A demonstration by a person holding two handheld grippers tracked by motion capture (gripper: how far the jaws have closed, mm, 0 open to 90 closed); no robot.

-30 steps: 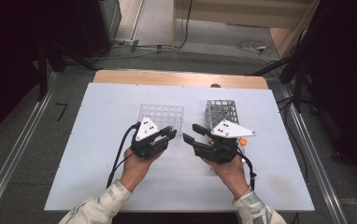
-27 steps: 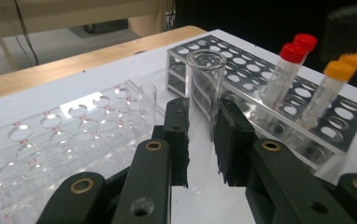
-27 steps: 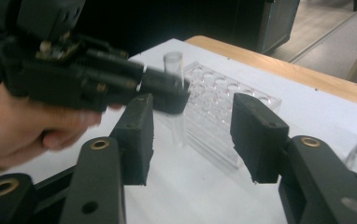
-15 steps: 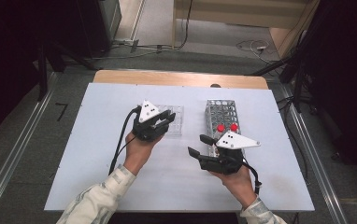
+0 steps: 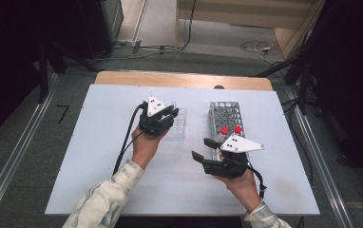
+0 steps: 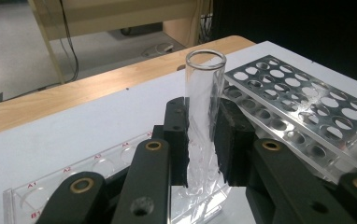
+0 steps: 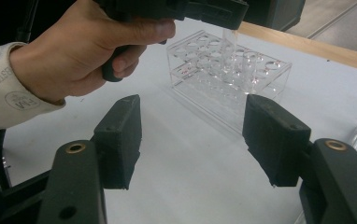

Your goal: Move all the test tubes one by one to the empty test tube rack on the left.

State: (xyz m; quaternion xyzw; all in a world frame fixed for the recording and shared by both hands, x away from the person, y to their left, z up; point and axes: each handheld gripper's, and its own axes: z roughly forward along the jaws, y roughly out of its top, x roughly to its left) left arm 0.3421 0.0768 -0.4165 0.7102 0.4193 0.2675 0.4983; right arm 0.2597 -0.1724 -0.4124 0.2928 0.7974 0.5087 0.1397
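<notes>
In the left gripper view we see our left gripper (image 6: 203, 140) clamped on a clear glass test tube (image 6: 203, 107), which stands upright between the two black pads with its open rim rising toward the top centre of the frame. Just behind and to the right of the tube lies a clear acrylic tube rack (image 6: 307, 112), its rows of round holes running toward the right edge. A second clear plate with red well labels sits at the lower left of that frame.

In the high view the left gripper (image 5: 163, 118) sits left of centre, over the near edge of the clear rack (image 5: 179, 124) on the white table (image 5: 99, 156). Right of centre stands a metal wire rack (image 5: 227, 116) holding two red-capped tubes (image 5: 231, 129). Our right gripper (image 5: 203, 149) is at the lower centre, just in front of that wire rack.

In the right gripper view the right gripper (image 7: 193, 135) has its jaws standing apart with nothing between them; they have just been opening. Beyond them, at the upper left, the left hand (image 7: 88, 51) holds its gripper above the clear rack (image 7: 228, 70), and the tube (image 7: 229, 37) hangs from it, close above the holes.
</notes>
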